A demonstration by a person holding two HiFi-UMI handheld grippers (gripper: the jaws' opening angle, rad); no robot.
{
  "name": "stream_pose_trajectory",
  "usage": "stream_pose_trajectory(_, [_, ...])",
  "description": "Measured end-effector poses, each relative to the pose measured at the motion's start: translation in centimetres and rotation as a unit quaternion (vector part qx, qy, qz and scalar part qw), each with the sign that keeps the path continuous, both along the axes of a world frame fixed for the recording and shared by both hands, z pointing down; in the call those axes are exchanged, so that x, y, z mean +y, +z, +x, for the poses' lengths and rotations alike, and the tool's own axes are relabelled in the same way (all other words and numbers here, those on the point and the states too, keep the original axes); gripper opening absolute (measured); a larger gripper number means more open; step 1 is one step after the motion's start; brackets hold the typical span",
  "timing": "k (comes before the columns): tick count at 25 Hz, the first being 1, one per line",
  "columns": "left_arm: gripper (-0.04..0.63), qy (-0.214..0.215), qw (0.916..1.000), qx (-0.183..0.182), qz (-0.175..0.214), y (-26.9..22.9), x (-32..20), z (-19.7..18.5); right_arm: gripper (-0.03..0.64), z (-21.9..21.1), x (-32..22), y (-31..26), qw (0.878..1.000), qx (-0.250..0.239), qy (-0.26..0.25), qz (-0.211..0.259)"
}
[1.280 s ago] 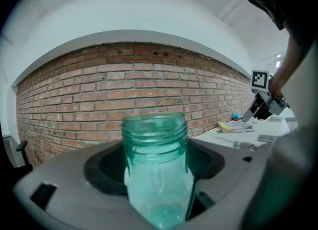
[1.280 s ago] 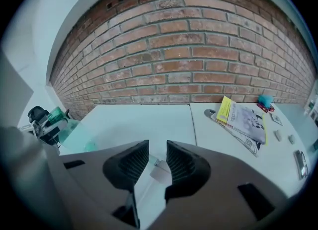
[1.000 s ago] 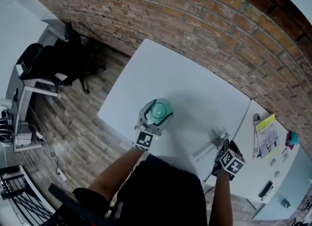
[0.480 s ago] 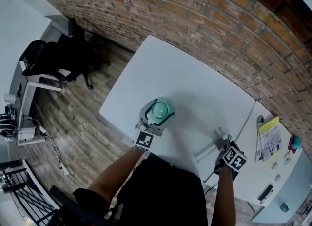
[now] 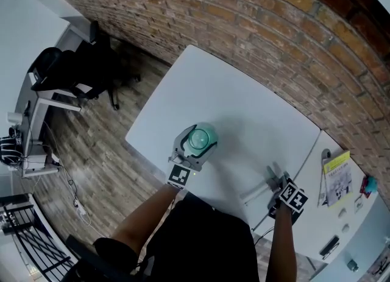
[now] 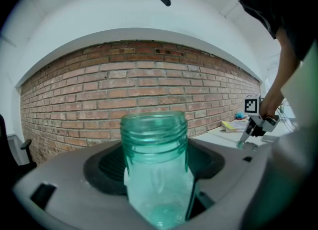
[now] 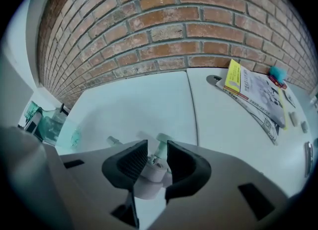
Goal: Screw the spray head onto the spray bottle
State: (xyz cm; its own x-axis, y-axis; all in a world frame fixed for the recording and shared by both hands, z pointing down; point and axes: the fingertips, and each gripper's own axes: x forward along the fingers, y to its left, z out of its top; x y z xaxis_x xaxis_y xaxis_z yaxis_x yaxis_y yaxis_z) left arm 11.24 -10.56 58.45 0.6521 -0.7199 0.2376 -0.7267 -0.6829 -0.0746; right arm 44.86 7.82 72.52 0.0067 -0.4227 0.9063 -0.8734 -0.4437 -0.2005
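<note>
While the left gripper [image 5: 194,144] clamps the spray bottle [image 6: 155,164], the right gripper's [image 7: 152,160] narrow pinch on the spray head [image 5: 273,175] could slip and cock it.

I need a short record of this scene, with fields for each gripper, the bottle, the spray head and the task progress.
left gripper: jaws shut on the green spray bottle, held upright, threaded neck open
right gripper: jaws on either side of the spray head; whether they press it is unclear
spray head: lying on the white table, tube attached
progress: spray head not yet on the bottle
</note>
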Motion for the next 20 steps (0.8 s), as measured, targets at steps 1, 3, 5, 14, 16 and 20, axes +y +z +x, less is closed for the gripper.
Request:
stream_pose_trajectory(1, [0.334,-0.001,1.0,0.001,0.0,0.0,0.0,0.0,0.11,0.0,0.1,0.3,1.0,-0.007,0.001,-0.003])
stream_pose_trajectory(3, [0.334,-0.002,1.0,0.001,0.002,0.0,0.0,0.0,0.114,0.1,0.1,0.8,1.0,-0.022,0.008,-0.006])
stream_pose_trajectory(5, [0.334,-0.003,1.0,-0.001,0.003,0.0,0.0,0.0,0.115,0.3,0.2,1.1,0.999,-0.033,0.014,-0.01])
stream_pose_trajectory(14, [0.334,-0.01,0.9999,-0.005,-0.005,0.1,-0.1,-0.1,0.141,0.1,-0.1,2.2,0.994,-0.102,0.017,-0.023])
stream_pose_trajectory(16, [0.334,-0.012,0.9999,-0.004,-0.005,0.1,-0.1,0.0,0.147,0.0,-0.3,2.4,0.992,-0.123,0.02,-0.025])
stream_pose_trajectory(20, [0.334,-0.013,0.9999,-0.004,-0.006,0.1,-0.1,0.0,0.164,-0.8,-0.5,2.9,0.985,-0.169,0.024,-0.034])
